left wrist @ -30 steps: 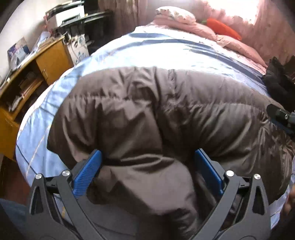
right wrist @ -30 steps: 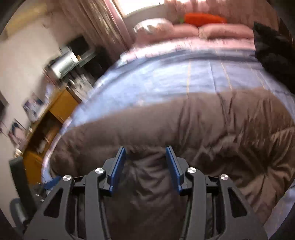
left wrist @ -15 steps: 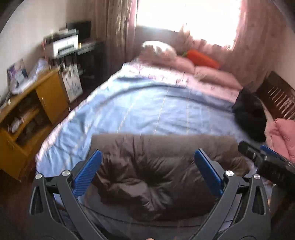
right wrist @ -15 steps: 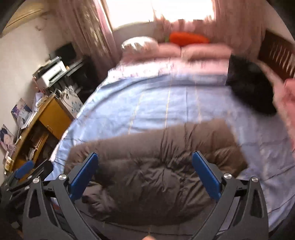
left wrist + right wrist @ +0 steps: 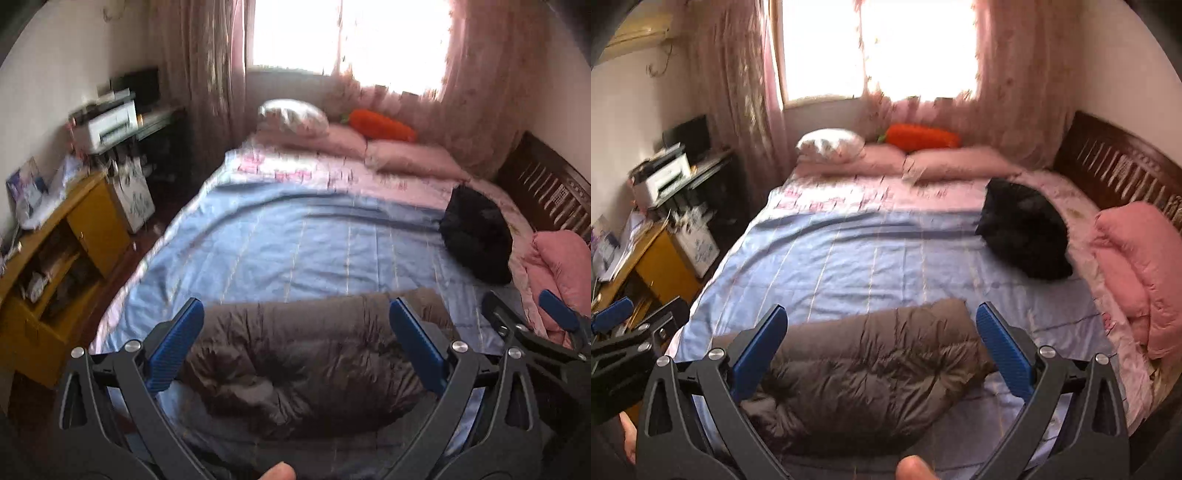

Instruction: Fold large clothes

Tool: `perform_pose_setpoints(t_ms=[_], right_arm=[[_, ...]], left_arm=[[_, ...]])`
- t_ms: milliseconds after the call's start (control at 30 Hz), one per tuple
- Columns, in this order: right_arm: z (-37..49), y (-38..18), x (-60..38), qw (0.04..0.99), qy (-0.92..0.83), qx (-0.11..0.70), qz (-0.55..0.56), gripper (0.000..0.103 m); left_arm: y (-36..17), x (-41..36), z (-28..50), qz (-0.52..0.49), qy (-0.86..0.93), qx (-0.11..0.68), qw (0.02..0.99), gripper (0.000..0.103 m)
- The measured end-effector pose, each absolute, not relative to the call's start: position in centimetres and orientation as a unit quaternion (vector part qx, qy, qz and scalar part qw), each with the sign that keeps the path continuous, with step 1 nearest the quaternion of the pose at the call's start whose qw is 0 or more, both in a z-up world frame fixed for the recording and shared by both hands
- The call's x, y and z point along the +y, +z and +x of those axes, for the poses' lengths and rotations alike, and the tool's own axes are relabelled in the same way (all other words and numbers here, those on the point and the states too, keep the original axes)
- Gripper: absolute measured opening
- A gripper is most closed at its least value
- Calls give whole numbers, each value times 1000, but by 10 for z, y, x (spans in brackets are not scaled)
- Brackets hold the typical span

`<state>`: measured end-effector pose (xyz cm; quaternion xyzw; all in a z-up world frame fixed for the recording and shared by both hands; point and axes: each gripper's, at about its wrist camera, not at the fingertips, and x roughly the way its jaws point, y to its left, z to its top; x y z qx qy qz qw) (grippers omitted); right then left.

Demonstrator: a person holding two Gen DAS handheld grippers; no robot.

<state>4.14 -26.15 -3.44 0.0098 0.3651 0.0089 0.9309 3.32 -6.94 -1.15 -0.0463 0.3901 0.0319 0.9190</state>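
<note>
A brown puffy down jacket (image 5: pixel 306 362) lies folded in a bundle on the blue sheet (image 5: pixel 314 247) at the bed's near end; it also shows in the right wrist view (image 5: pixel 871 369). My left gripper (image 5: pixel 295 347) is open and empty, held above and back from the jacket. My right gripper (image 5: pixel 881 347) is open and empty too, raised above the jacket. Each gripper shows at the edge of the other's view, the right one (image 5: pixel 532 325) and the left one (image 5: pixel 631 328).
A black garment (image 5: pixel 1025 232) and a pink folded quilt (image 5: pixel 1137 258) lie on the bed's right side. Pink pillows (image 5: pixel 923 162) and an orange carrot cushion (image 5: pixel 923 136) sit at the far end by the window. A yellow wooden desk (image 5: pixel 48 266) and a printer (image 5: pixel 107 125) stand left.
Both grippers let go of the jacket and drew up and back from it. The right one opened from nearly shut. The jacket now lies smaller and lower in both views.
</note>
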Motion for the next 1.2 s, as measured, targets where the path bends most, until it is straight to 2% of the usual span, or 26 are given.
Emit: perform_pose_setpoints(t_ms=[67, 200, 400, 1200], right_arm=[[51, -45, -255, 921, 15, 389, 1, 102], [52, -55, -238, 909, 51, 413, 0, 102], [47, -55, -227, 913, 23, 405, -36, 102], [47, -55, -233, 913, 18, 407, -24, 102]], left_arm=[[-18, -66, 37, -52, 14, 417, 907, 101], [-25, -55, 33, -60, 26, 419, 905, 101], [-27, -56, 31, -47, 47, 415, 907, 101], [-30, -59, 27, -44, 43, 418, 907, 101]])
